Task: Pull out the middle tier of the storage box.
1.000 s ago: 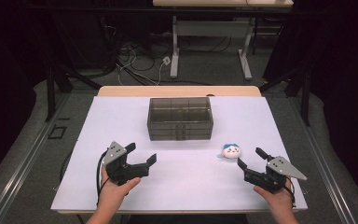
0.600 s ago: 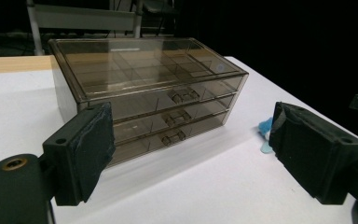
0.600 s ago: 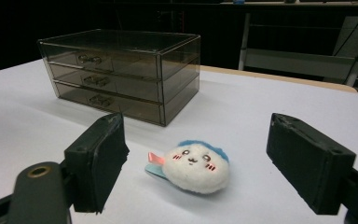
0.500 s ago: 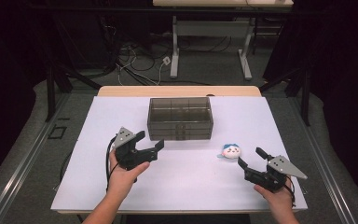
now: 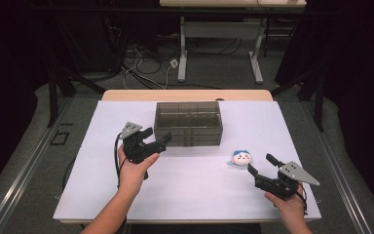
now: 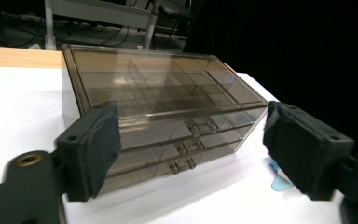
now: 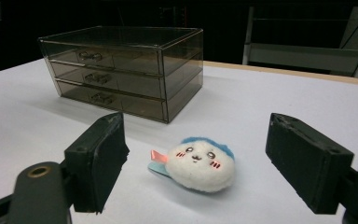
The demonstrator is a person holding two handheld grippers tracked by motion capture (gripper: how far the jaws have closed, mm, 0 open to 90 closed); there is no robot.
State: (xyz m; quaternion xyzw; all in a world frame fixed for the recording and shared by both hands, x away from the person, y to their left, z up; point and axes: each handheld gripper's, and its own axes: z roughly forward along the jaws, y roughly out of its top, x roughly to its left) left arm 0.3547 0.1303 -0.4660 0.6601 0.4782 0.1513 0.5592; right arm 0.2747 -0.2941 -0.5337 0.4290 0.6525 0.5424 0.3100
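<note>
A smoky see-through drawer box with three drawers stands at the middle back of the white table. My left gripper is open right at the box's front left corner; in the left gripper view the drawer box sits close between the spread jaws. A small white plush toy with a blue top lies right of the box. My right gripper is open just in front and right of it; the plush toy faces that camera, with the drawer box behind it.
The white table has open surface in front and on the left. A wooden strip runs along its far edge. Beyond it are desk legs and cables on the floor.
My left gripper has moved forward and right, from the front left of the table up to the drawer box. The right gripper and the plush toy have stayed put.
</note>
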